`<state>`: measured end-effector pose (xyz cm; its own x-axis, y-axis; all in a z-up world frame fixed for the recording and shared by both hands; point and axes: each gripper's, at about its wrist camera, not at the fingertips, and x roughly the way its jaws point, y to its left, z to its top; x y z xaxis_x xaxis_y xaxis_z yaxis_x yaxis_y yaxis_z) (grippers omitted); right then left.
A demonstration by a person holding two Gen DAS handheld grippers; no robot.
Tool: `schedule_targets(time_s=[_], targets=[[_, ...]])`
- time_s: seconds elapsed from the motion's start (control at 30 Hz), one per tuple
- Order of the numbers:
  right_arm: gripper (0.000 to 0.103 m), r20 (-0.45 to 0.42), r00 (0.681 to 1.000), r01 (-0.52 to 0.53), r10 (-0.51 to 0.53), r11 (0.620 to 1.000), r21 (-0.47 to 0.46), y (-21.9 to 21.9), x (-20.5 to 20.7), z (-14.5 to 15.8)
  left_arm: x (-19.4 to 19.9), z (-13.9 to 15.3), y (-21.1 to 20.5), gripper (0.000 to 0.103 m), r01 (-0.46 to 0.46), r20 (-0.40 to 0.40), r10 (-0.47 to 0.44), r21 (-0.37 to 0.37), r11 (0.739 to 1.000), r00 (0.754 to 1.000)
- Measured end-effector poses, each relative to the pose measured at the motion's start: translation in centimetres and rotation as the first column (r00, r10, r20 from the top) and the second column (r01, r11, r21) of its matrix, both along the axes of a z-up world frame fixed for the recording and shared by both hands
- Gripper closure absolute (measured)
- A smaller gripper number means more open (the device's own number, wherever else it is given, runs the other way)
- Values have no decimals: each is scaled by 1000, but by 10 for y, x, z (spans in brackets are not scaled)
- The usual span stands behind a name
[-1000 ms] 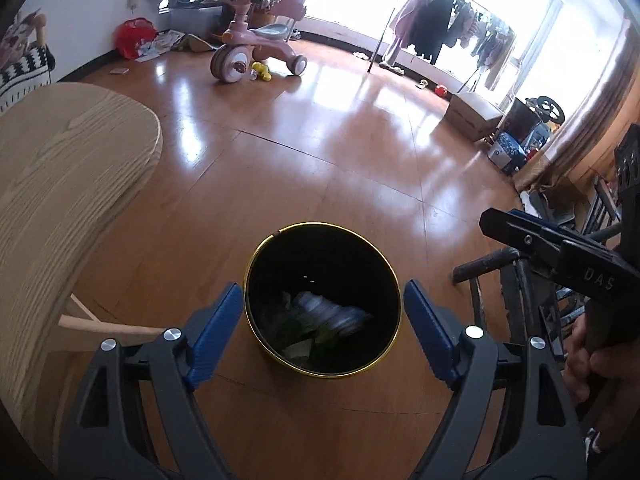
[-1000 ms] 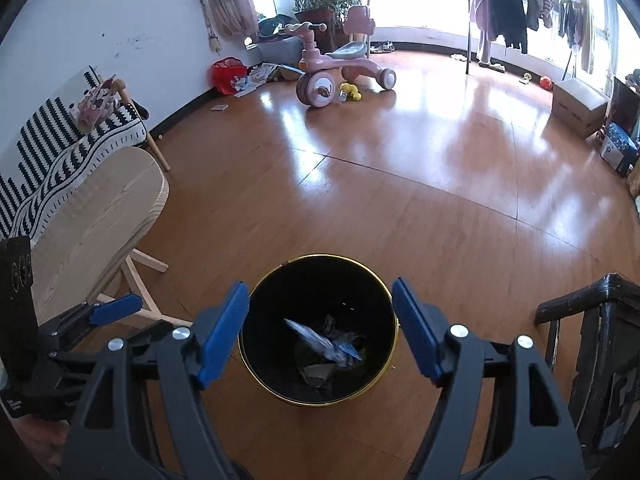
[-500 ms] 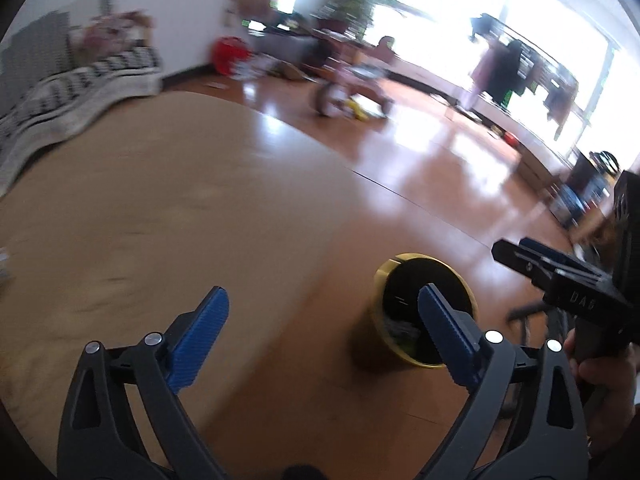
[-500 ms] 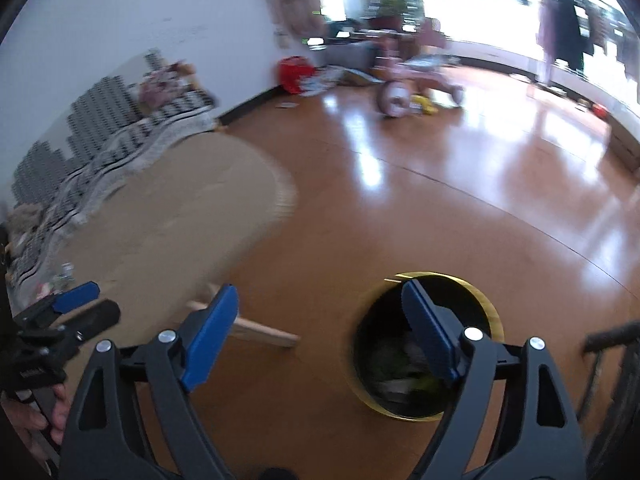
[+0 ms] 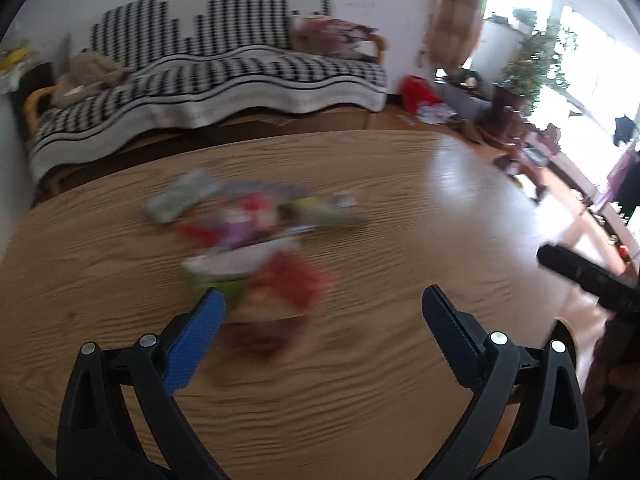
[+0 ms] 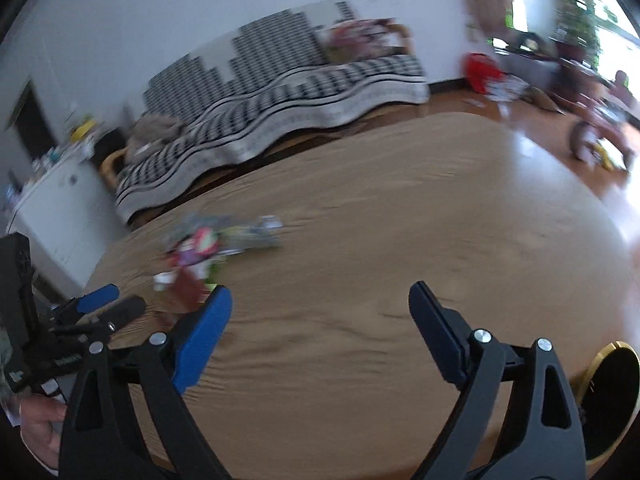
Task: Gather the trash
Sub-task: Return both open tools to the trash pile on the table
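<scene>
the heap of crumpled colourful wrappers (image 5: 256, 240) on the oval light-wood table (image 5: 400, 208) is smeared by motion blur; red, purple, green and silvery patches show, but no single piece can be told apart. in the left wrist view its near edge lies just ahead of the left gripper (image 5: 324, 312), close to the blue left pad, with nothing between the jaws, which are opening and stand wide. in the right wrist view the same heap (image 6: 208, 252) sits ahead and left of the right gripper (image 6: 320, 312), whose jaws are also opening, wide and empty over bare wood. the black round bin with a gold rim (image 6: 608, 396) is cut off at the lower right, beyond the right jaw and below the table edge; its contents cannot be seen. a hand (image 6: 40, 428) at the left edge is mostly cropped. behind the table stands a sofa under a black-and-white patterned cover (image 5: 224, 76), a white wall, a glossy wooden floor (image 6: 592, 168) and blown-out bright windows with blurred plants.
</scene>
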<state>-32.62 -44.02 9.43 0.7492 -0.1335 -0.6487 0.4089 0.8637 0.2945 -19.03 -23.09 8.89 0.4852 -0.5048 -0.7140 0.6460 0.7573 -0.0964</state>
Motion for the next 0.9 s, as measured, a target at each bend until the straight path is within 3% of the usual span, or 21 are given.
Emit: schedule_targets(time_s=[0.17, 0.3, 0.67, 0.9], targets=[[15, -3, 997, -79, 79, 997, 16, 44, 63, -4, 23, -13, 49, 7, -16, 26, 15, 30, 999, 1000], [15, -23, 994, -108, 109, 994, 25, 61, 85, -22, 35, -27, 59, 7, 15, 23, -16, 38, 999, 1000], [15, -73, 991, -110, 113, 993, 46, 48, 102, -50, 28, -73, 1, 7, 149, 43, -158, 155, 976, 987], [15, -97, 989, -110, 113, 993, 34, 41, 105, -59, 26, -78, -12, 11, 169, 54, -178, 146, 975, 982]])
